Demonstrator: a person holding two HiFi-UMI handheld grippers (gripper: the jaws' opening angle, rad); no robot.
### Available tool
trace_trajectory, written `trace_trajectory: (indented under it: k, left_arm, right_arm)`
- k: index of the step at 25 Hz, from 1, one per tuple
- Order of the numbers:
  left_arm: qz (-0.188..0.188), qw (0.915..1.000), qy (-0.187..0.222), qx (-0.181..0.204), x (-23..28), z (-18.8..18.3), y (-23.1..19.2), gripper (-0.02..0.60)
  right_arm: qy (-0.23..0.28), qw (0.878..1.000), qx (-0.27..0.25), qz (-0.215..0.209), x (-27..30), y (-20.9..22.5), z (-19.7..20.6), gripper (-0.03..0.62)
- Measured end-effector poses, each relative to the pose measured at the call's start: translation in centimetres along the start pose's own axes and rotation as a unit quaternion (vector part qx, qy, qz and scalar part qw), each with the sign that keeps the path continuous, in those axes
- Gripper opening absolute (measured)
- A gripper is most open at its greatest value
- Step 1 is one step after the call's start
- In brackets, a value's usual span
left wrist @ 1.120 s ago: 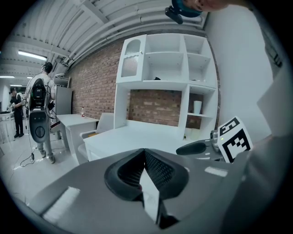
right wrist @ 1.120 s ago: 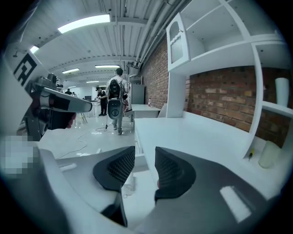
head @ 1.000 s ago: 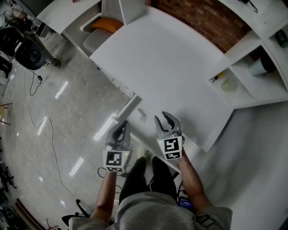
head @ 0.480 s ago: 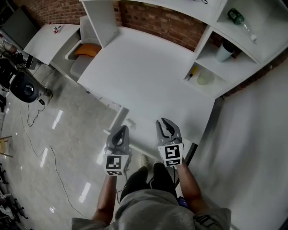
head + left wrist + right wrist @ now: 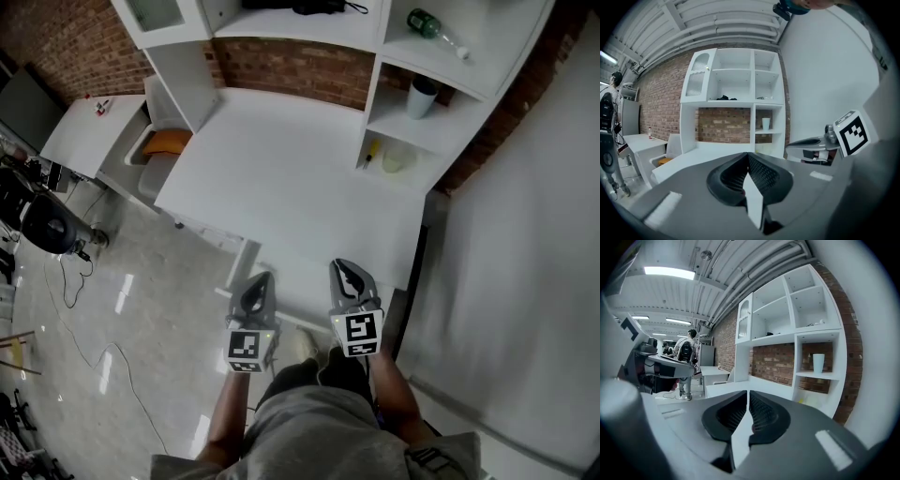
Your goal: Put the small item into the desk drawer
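Both grippers are held side by side in front of the white desk (image 5: pixel 291 169), just off its front edge. The left gripper (image 5: pixel 260 278) has its jaws together and nothing between them; its own view shows the pads (image 5: pixel 759 173) meeting. The right gripper (image 5: pixel 343 267) is closing, its pads (image 5: pixel 761 411) touching at the tip with nothing between them. A white panel (image 5: pixel 246 255) hangs below the desk's front left; I cannot tell whether it is the drawer. No small item can be made out.
A white shelf unit at the desk's back right holds a cup (image 5: pixel 423 97), a green bottle (image 5: pixel 433 23) and a yellow item (image 5: pixel 372 150). A chair with an orange cushion (image 5: pixel 169 141) stands to the left. A white wall (image 5: pixel 506 262) rises on the right. Cables lie on the glossy floor (image 5: pixel 84 309).
The right gripper's jaws have gone from open to closed. The head view has swung up towards the shelves, and both grippers now sit lower, off the desk's edge.
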State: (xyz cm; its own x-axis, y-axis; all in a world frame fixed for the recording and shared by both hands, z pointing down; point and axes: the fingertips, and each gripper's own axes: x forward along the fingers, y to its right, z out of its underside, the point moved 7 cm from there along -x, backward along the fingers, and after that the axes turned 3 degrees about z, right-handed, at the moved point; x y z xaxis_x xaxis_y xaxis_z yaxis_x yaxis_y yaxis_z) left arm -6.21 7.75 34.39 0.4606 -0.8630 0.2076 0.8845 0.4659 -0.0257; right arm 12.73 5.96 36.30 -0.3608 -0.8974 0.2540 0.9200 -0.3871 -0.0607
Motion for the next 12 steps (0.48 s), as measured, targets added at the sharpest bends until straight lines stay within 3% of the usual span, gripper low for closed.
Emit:
trace_trajectory:
  k: [12]
  left_arm:
    - [0.045,0.9988,0.008,0.014,-0.4,-0.8,1.9,0.012]
  right_arm:
    - [0.011,0.999,0.007,0.051,-4.3,0.5,-0.2,0.003]
